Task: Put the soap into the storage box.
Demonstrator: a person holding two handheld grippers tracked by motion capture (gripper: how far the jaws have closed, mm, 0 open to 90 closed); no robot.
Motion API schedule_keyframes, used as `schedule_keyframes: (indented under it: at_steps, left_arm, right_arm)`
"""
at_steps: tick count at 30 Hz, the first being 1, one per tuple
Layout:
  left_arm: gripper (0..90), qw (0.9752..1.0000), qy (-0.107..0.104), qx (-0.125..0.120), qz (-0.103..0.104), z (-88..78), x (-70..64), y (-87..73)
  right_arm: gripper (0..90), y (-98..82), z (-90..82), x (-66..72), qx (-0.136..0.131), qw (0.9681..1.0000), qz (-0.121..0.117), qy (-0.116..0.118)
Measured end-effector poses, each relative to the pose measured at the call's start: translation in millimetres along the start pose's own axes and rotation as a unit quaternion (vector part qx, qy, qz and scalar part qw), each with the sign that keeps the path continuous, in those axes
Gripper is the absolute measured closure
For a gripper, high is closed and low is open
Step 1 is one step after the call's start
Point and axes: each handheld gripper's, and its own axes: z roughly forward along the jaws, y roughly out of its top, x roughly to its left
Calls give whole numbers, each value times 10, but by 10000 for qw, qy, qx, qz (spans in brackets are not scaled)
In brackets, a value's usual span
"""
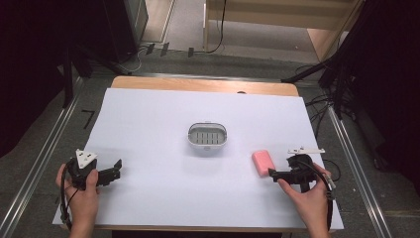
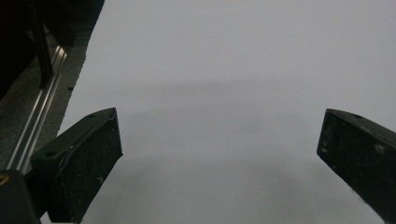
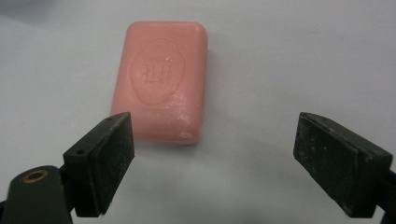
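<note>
A pink bar of soap [image 1: 263, 162] [image 3: 161, 80] lies flat on the white table cover, right of centre. A white oval soap dish [image 1: 207, 136] with a slotted grey floor sits in the middle. My right gripper [image 1: 272, 173] [image 3: 212, 156] rests just in front of the soap, jaws open, with the bar a little beyond the tips and slightly toward the left jaw, not touched. Near the front left corner my left gripper [image 1: 117, 169] [image 2: 219, 156] is held low over bare cover, open with nothing between its jaws.
The white cover [image 1: 163, 188] spans most of the wooden table [image 1: 198, 85]. Metal rails [image 1: 39, 158] run along both sides. A small flat metal piece [image 1: 306, 149] lies at the cover's right edge, behind my right hand. Cables and dark stands crowd the floor beyond.
</note>
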Motion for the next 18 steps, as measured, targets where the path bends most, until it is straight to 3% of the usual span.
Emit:
schedule_keyframes:
  at_steps: [18]
  left_arm:
    - [1, 10000, -7, 3, -7, 1, 1, 1]
  right_arm:
    - [138, 181, 125, 188, 34, 10000, 9, -75]
